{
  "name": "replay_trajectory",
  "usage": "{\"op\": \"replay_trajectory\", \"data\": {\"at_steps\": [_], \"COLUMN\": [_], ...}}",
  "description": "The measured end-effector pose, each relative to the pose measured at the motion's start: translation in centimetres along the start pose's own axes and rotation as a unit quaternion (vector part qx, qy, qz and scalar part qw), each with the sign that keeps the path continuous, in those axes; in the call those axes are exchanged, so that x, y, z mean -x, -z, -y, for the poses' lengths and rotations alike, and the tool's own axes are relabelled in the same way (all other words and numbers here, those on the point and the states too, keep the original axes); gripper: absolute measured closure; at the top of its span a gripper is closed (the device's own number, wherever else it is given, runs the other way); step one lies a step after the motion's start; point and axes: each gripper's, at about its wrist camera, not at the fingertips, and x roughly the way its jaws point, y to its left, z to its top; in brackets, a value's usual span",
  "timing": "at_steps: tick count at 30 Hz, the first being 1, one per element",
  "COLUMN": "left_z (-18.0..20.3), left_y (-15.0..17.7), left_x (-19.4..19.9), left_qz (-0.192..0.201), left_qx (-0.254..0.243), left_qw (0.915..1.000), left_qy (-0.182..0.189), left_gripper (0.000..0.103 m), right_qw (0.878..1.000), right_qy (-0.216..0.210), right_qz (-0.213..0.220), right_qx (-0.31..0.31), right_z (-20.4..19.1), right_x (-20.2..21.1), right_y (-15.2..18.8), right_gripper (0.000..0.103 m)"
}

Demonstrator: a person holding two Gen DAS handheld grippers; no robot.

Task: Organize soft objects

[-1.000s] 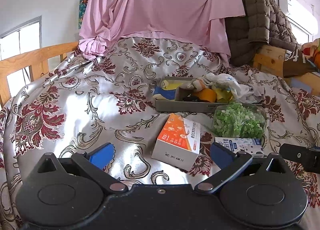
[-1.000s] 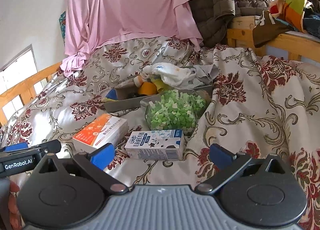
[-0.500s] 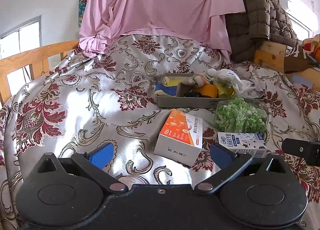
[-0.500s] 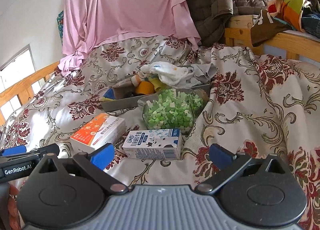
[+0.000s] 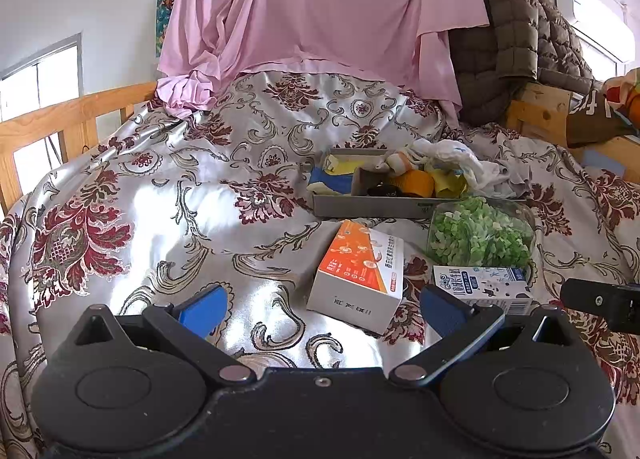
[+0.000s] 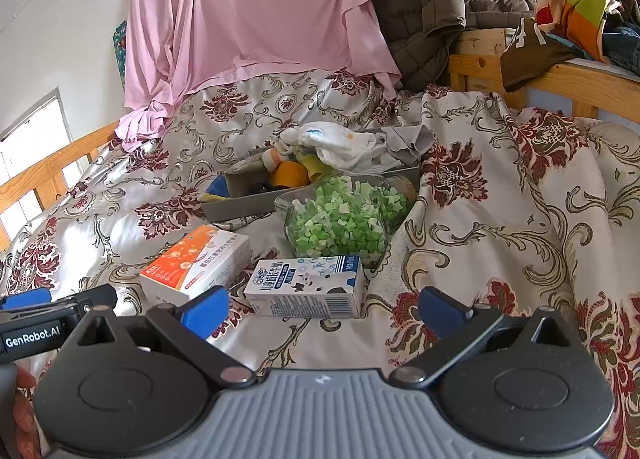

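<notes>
A home bedroom: a bed [image 5: 168,195] under a floral satin bedspread, wooden bed rail [image 5: 60,115] at left, pink sheet [image 5: 320,11] and brown quilted jacket [image 5: 516,39] draped at the far end, wall air conditioner [image 5: 592,7] far right

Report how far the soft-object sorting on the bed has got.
Done: some soft items, including an orange roll and white cloth, already sit in the grey tray.
In hand: nothing; the left gripper and right gripper are both open and empty.
Left: the orange box, milk carton and bag of green pieces lie loose on the bedspread.
</notes>
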Motion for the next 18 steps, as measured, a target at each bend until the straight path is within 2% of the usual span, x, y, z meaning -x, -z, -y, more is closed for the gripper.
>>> {"op": "replay_trajectory", "data": {"at_steps": [18], "left_z": [0.14], "left_y": [-0.11], "left_x": [0.13], "left_qz": [0.001], "left_qx": [-0.001], "left_qw": [1.0], "left_qy": [0.0], "left_gripper": [0.001], "right_qw": [1.0], "right_qy": [0.0], "right_qz": [0.0], "right_qx": [0.0], "right_z": [-0.03], "right_x": [-0.01], "right_y": [0.0], "right_gripper": [0.0]}}
